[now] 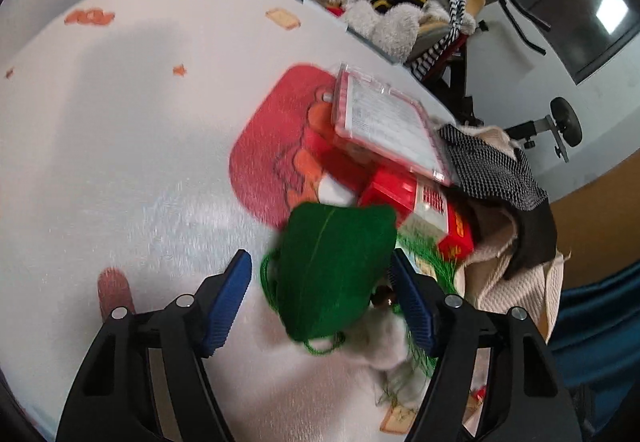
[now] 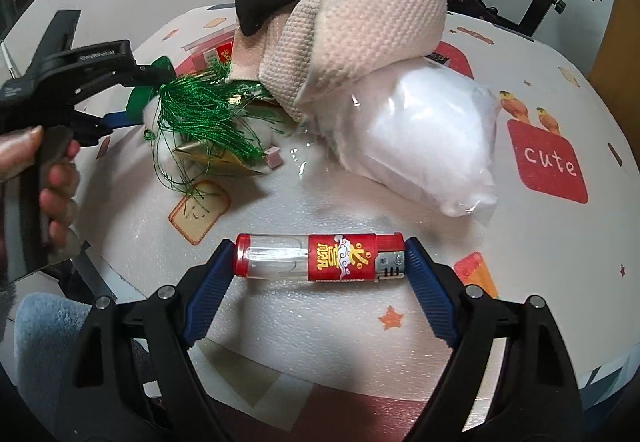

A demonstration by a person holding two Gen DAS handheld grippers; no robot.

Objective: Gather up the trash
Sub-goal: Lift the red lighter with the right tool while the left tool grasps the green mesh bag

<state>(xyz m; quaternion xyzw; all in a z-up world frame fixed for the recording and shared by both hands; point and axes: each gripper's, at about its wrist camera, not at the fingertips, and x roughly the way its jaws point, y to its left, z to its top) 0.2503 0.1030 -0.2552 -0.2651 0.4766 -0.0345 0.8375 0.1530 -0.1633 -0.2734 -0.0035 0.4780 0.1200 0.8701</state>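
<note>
The red-capped clear plastic lighter was clamped end to end by the right gripper above the white patterned table; the left gripper stood open around a green felt ornament, its pads not pressing. No firm contact was discernible there.

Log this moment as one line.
left gripper: open around green pouch | right gripper: shut on lighter | table

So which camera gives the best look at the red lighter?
The right wrist view. There the red lighter lies crosswise between the right gripper, whole and sharp, its clear tank and printed label plain, both ends against the blue pads. The left wrist view does not show it at all.
</note>
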